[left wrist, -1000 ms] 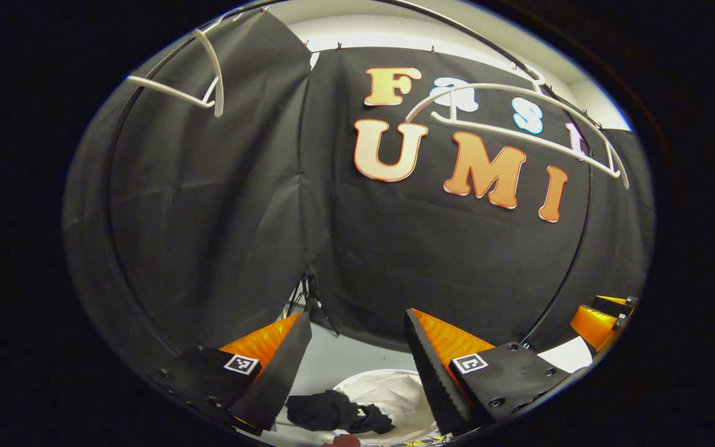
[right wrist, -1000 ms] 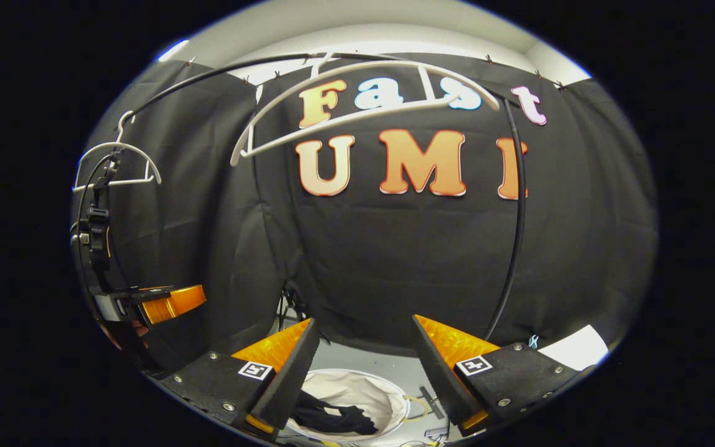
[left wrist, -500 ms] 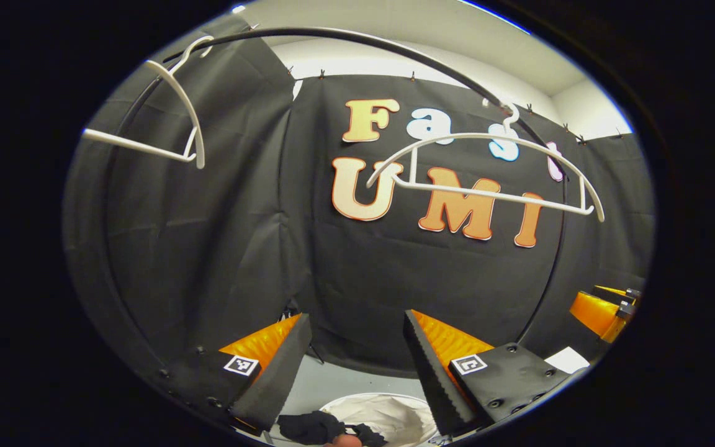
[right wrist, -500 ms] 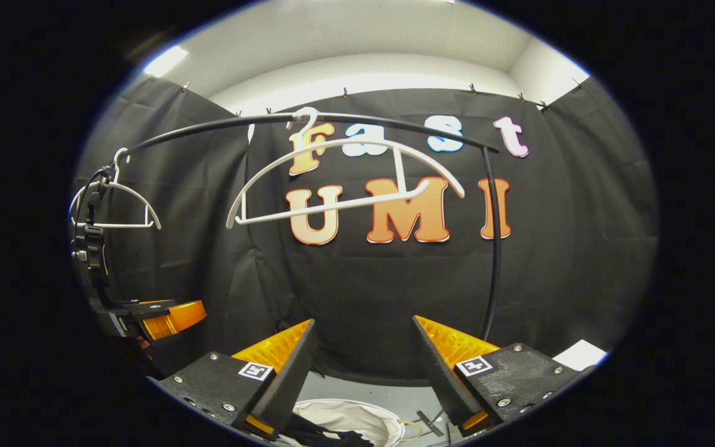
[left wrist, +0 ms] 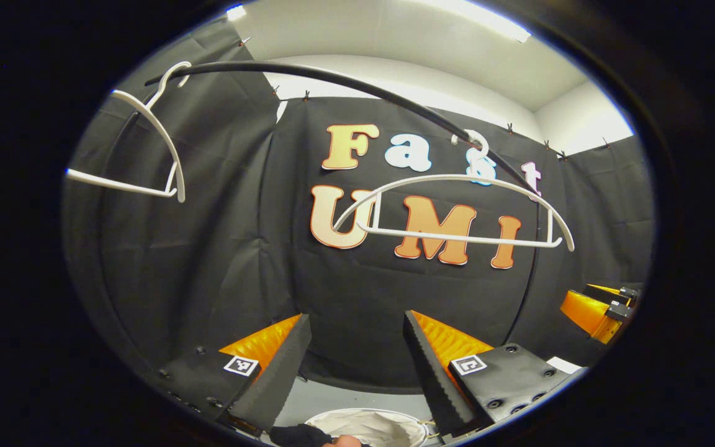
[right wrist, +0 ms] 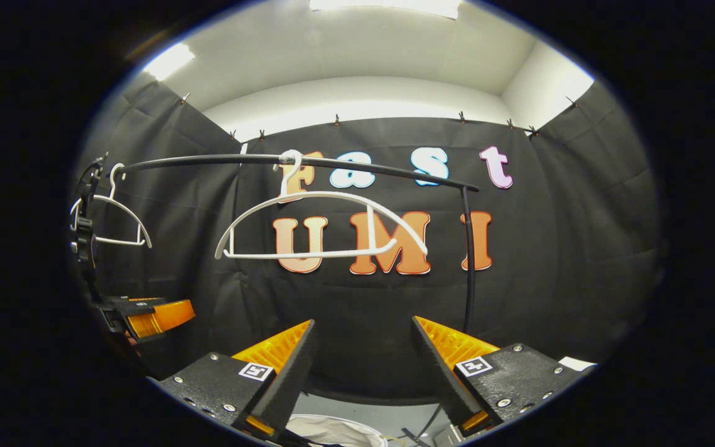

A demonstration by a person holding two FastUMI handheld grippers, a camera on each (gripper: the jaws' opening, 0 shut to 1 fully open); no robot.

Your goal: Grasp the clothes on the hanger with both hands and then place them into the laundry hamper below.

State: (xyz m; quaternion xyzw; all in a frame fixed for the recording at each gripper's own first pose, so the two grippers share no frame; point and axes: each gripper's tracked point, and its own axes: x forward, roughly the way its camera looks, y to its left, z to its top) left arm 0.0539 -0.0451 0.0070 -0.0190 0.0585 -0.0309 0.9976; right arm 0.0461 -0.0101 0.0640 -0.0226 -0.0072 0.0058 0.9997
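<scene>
Two bare white hangers hang on a black rail [left wrist: 332, 77]: one hanger [left wrist: 457, 211] ahead to the right, another hanger [left wrist: 140, 149] at upper left. My left gripper [left wrist: 355, 316] is open and holds nothing. Below its fingers lies the white laundry hamper [left wrist: 376, 425], with dark clothes [left wrist: 295, 436] at its left rim. In the right gripper view, my right gripper [right wrist: 362, 321] is open and holds nothing. The near hanger [right wrist: 320, 223] hangs ahead of it on the rail [right wrist: 364, 166], and a strip of the hamper [right wrist: 332, 431] shows at the bottom edge.
The rail's black upright post [right wrist: 468, 261] stands right of the near hanger. The left gripper [right wrist: 146, 313] shows at the far left under the second hanger [right wrist: 109, 217]. The right gripper [left wrist: 593, 307] shows at the far right. Black cloth walls close in the booth.
Both views have tilted upward: the hangers and rail have slid down in the frames, and the hamper with the dark clothes has sunk to the bottom edge. Both grippers have stayed open.
</scene>
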